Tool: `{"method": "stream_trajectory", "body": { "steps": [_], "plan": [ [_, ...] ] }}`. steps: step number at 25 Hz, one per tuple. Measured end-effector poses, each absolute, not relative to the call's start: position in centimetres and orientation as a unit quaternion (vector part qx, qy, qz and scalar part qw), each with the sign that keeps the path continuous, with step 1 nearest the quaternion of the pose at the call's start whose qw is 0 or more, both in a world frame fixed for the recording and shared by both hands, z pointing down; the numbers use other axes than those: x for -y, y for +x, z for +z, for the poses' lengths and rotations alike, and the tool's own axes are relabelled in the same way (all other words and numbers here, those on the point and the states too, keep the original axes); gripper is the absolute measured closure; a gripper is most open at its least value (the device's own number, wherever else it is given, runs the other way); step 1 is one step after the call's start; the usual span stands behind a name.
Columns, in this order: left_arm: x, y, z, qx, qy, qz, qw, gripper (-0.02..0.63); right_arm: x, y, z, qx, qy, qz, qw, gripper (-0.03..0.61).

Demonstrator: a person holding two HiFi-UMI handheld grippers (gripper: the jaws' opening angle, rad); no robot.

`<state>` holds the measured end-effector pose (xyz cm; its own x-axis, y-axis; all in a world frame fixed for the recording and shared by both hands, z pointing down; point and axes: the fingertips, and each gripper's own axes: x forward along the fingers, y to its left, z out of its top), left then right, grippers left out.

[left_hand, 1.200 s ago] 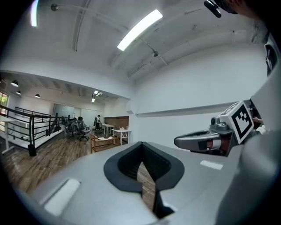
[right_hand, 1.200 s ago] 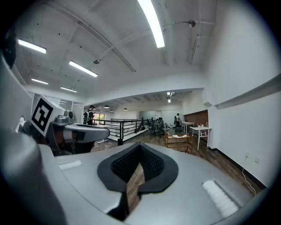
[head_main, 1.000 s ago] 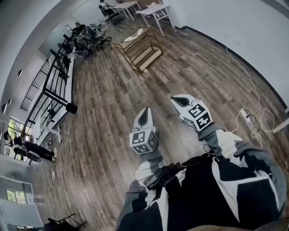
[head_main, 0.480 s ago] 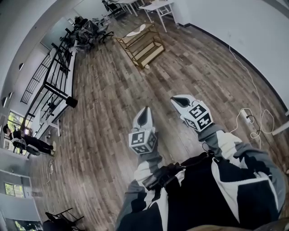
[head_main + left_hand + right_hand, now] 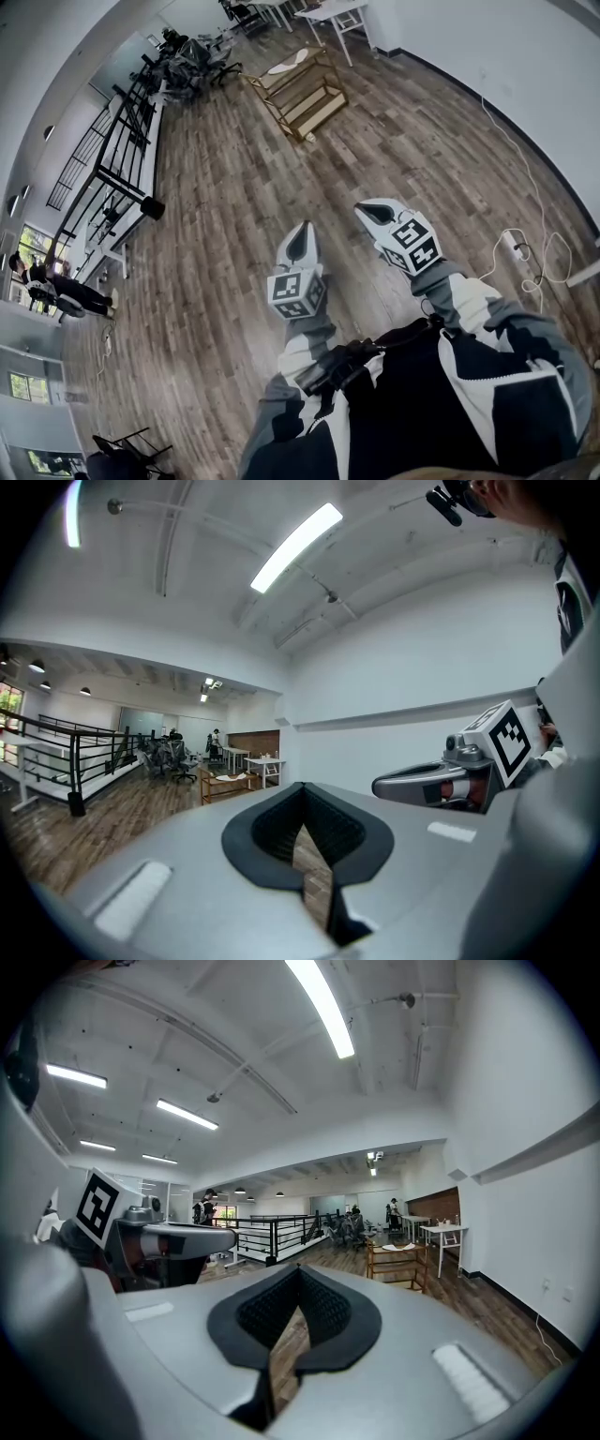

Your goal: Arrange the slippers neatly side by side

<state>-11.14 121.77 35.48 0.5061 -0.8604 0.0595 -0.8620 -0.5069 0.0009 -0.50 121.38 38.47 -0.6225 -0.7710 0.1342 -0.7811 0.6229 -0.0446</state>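
A wide wood-plank floor (image 5: 234, 216) is stretching through an open hall, with a low wooden rack (image 5: 305, 94) standing on it. Well short of the rack, both tongs are pointing towards it, side by side. The left tongs (image 5: 300, 234) and the right tongs (image 5: 370, 210) are both clenched, grasping nothing. Something pale (image 5: 286, 67) is lying on the rack's top, too small to tell whether it is the slippers.

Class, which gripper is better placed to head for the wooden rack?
Left, marginally: left gripper points straight at the wooden rack in the head view; right gripper angles across. Both shut, empty, far off.
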Motion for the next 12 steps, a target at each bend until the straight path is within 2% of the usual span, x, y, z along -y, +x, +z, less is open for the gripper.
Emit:
{"method": "stream_trajectory", "body": {
  "steps": [12],
  "plan": [
    [-120.7,-10.8,36.6,0.486,0.873,0.019,0.027,0.601,-120.8,-0.9,39.2,0.899,0.432,0.047,0.058,0.574]
  ]
}}
